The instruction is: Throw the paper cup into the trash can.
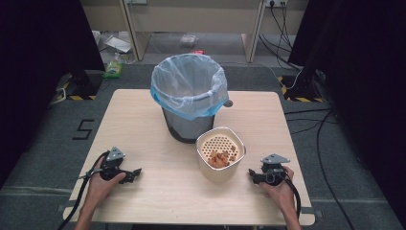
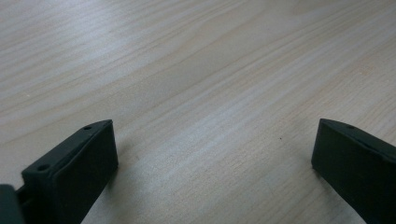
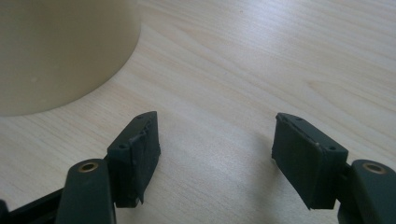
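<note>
Both grippers rested on the table (image 1: 143, 120), left gripper (image 1: 131, 174) and right gripper (image 1: 253, 176) jaws spread, empty. The cream container (image 1: 220, 165) of scraps sat near-right, beside the lined bin (image 1: 189, 96); probably best gripped low on both sides before tipping.

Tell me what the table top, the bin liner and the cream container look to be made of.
Table top: pale wood or wood-look laminate, matte, with visible grain lines. Bin liner: thin translucent plastic film, bluish, crinkled and folded over the rim. Cream container: probably moulded plastic, smooth and matte, with a perforated insert inside.
</note>
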A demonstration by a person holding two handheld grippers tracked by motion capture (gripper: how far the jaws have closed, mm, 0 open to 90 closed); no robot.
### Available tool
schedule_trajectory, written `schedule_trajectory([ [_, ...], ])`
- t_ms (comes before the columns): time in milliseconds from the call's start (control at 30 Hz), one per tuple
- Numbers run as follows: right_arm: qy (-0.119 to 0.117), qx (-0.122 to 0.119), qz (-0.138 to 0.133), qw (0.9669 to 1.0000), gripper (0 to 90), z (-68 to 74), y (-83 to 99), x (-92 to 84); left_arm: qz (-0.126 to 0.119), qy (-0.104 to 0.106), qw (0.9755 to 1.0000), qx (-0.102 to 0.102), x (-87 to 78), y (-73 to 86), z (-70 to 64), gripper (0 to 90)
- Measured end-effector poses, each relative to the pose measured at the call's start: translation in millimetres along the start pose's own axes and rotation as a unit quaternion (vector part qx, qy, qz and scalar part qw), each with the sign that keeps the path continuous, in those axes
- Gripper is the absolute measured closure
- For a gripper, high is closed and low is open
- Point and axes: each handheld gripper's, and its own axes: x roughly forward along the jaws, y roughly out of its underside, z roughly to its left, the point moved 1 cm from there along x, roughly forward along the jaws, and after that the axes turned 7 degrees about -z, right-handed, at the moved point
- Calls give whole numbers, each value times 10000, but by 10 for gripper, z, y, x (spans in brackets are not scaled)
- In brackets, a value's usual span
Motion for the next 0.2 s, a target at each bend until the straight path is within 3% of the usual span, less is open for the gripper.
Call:
schedule_trajectory([
  [200,-27,40,-52,10000,272,6,9,21,-1,0,10000,0,0,0,0,0],
])
